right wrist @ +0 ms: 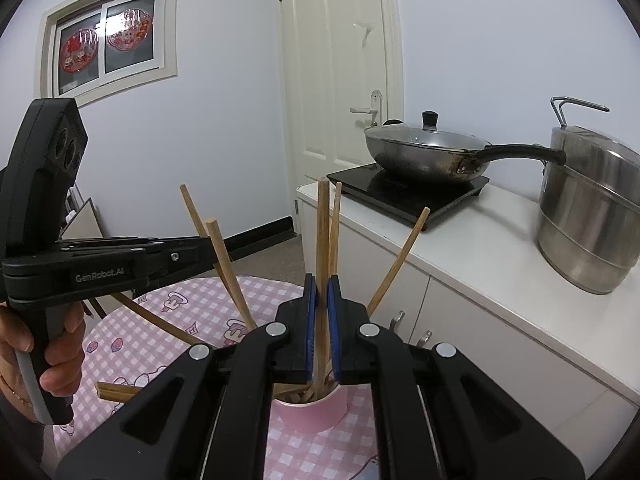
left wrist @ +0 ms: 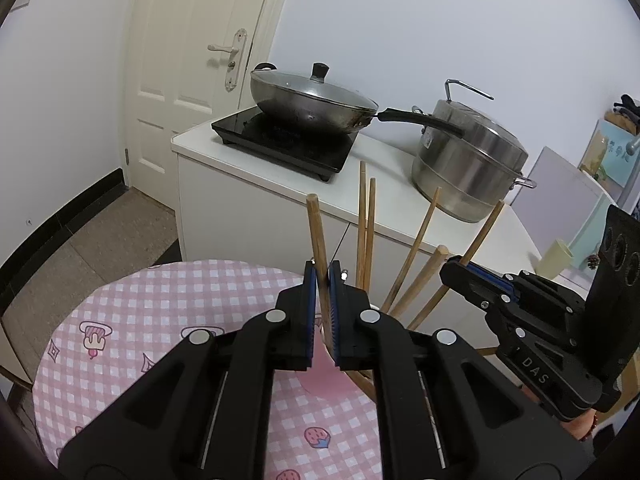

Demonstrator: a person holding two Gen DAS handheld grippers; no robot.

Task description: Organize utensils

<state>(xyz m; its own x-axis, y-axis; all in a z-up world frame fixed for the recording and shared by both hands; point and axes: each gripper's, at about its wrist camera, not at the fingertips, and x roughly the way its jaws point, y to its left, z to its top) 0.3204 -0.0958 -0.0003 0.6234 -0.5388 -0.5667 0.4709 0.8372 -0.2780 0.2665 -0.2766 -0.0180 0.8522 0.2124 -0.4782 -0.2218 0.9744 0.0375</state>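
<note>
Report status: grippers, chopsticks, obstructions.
Left gripper and right gripper each shut on a chopstick. Pink cup holds several. Loose chopsticks on table. Nothing blocking.

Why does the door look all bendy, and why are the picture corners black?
Left wrist view: the fisheye lens curves the door and leaves dark corners; soft, even light, with the left gripper up close shut on a chopstick. Right wrist view: the same bending on the counter; the steel pot shows soft glare, and the right gripper grips a chopstick too.
</note>
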